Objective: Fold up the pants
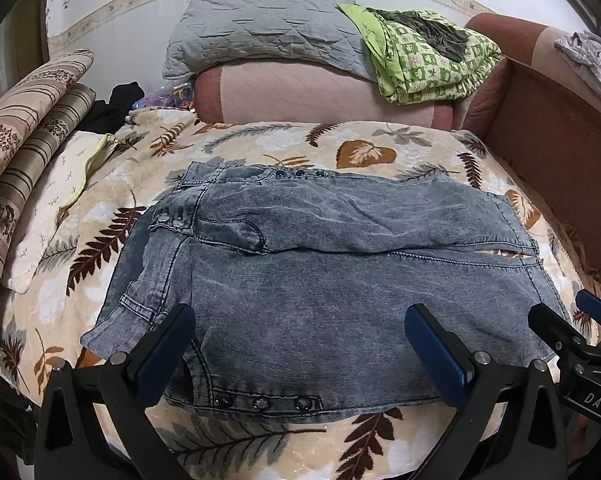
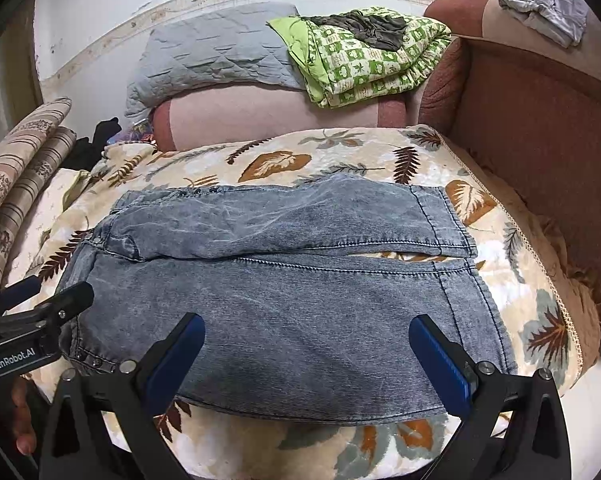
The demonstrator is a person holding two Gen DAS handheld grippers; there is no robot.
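Lying flat on the leaf-patterned cream blanket (image 1: 364, 152), the short acid-washed grey-blue denim pants (image 1: 320, 280) have their waistband at our left and 2 legs reaching right. Our left gripper (image 1: 300, 356) and right gripper (image 2: 306, 360) hover over the near leg, both spread wide and empty.

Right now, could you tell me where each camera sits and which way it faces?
Left wrist: on the left gripper, facing across the pants toward the sofa back; its open fingers show, plus the right gripper at right.
Right wrist: on the right gripper, same heading; its open fingers and the left gripper show.
Shared: pants, leaf blanket, green quilt.
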